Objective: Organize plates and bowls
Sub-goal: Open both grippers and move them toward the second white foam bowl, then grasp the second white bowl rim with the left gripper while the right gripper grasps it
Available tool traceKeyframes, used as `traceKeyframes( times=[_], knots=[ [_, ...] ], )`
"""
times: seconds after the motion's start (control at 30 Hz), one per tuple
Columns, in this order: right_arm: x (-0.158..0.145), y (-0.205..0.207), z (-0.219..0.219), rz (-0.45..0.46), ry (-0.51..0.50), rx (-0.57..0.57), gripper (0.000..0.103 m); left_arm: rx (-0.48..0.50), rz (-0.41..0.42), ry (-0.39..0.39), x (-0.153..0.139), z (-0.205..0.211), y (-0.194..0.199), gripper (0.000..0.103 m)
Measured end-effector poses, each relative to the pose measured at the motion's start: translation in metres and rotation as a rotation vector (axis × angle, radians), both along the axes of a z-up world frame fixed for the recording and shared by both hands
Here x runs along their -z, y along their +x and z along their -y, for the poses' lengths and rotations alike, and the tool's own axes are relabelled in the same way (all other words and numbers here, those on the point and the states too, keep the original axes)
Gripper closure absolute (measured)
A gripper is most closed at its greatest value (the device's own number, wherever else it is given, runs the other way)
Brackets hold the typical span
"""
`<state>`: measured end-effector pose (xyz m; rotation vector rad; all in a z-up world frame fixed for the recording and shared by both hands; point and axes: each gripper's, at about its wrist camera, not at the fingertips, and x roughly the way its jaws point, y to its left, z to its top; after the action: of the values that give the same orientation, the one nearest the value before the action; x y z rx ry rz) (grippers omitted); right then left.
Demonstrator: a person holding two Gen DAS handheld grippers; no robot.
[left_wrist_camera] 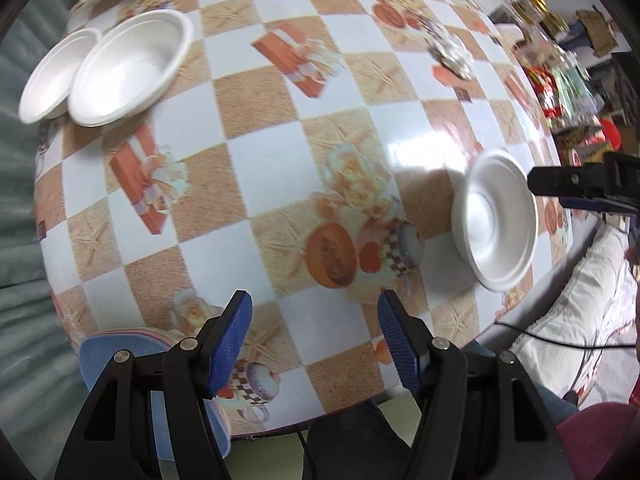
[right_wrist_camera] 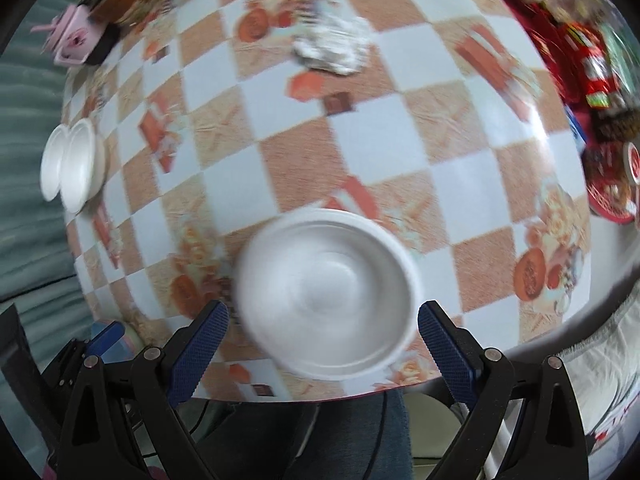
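Tabletop: checked cloth, white and tan squares with printed fruit and gift boxes.

Pair of white bowls: far left edge, rims overlapping, upright; well apart from both claws.

Single white bowl: near front edge, upright, round, so no long axis to favour. Lies straight ahead of the right claw, between its spread fingers but untouched.

Right claw: open, empty, much the nearer; judged best placed to take the bowl.

Left claw: open, empty; single bowl lies off to its right.

Stack of coloured plates: beside the left claw, partly hidden.
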<state>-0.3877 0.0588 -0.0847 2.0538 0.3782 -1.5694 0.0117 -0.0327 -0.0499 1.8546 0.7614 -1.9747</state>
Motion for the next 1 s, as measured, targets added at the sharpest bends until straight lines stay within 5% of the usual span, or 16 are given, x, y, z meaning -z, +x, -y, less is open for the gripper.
traceKeyframes(
  times=[0.17, 0.5, 0.87, 1.0],
  knots=[
    [-0.009, 0.018, 0.047, 0.0, -0.031, -0.125, 0.006, -0.102, -0.005, -0.055, -0.009, 0.036, 0.009, 0.034],
    [-0.005, 0.045, 0.163, -0.032, -0.05, -0.329, 0.006, -0.452, 0.013, -0.081, -0.007, 0.143, 0.042, 0.034],
    [0.033, 0.035, 0.267, -0.078, -0.098, -0.331, 0.006, -0.712, -0.037, -0.074, 0.021, 0.221, 0.055, 0.034],
    [0.048, 0.032, 0.282, -0.082, -0.098, -0.333, 0.006, -0.736, 0.0, -0.05, 0.042, 0.232, 0.049, 0.034]
  ],
)
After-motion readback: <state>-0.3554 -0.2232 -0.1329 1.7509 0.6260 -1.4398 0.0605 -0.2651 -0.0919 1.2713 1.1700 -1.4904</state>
